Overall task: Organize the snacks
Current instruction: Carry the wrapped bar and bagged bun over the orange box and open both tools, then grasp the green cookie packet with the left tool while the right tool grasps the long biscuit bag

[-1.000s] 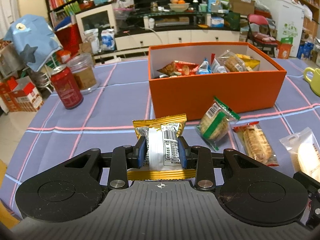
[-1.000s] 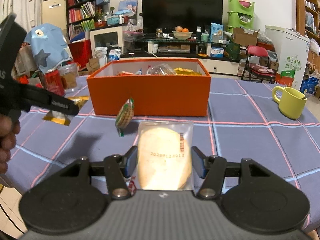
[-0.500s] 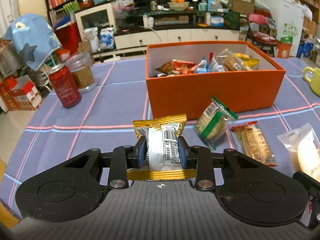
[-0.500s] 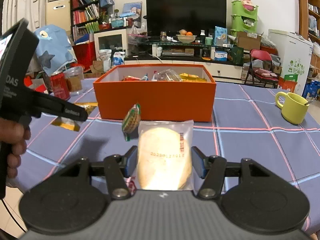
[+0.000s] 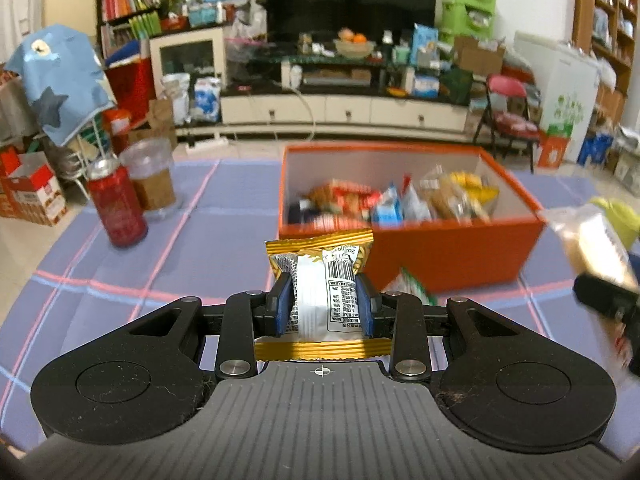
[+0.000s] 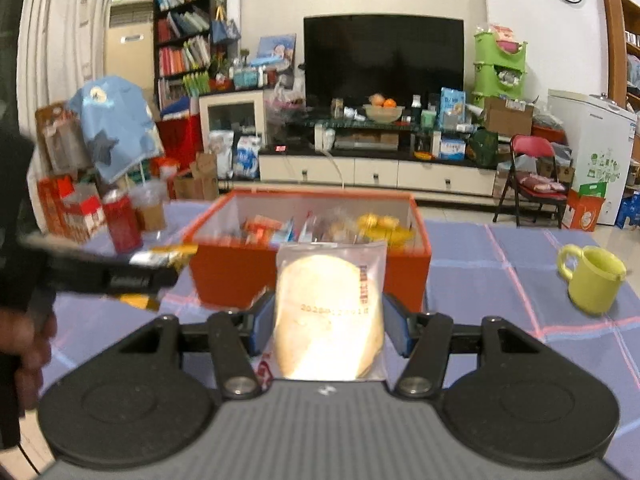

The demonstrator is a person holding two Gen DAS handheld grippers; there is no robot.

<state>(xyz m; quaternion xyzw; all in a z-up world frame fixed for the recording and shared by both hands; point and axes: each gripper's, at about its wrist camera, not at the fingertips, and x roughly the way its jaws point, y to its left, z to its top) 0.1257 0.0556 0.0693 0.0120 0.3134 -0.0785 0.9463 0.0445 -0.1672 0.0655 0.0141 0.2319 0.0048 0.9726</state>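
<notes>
The left gripper (image 5: 323, 307) clamps one gold-and-white snack packet (image 5: 322, 300), its long axis running toward twelve o'clock. At one o'clock sits the single orange box (image 5: 448, 256); its blurred contents defy counting. The right gripper (image 6: 329, 326) squeezes one clear round-cracker packet (image 6: 329, 316), upright, long axis toward twelve; its lower edge is hidden. One yellow-green mug (image 6: 593, 278) stands at three o'clock.

Gold-edged packet (image 5: 324, 300) and clear round-cracker packet (image 6: 330, 312) upright before the seemingly half-full orange box (image 5: 448, 256).
</notes>
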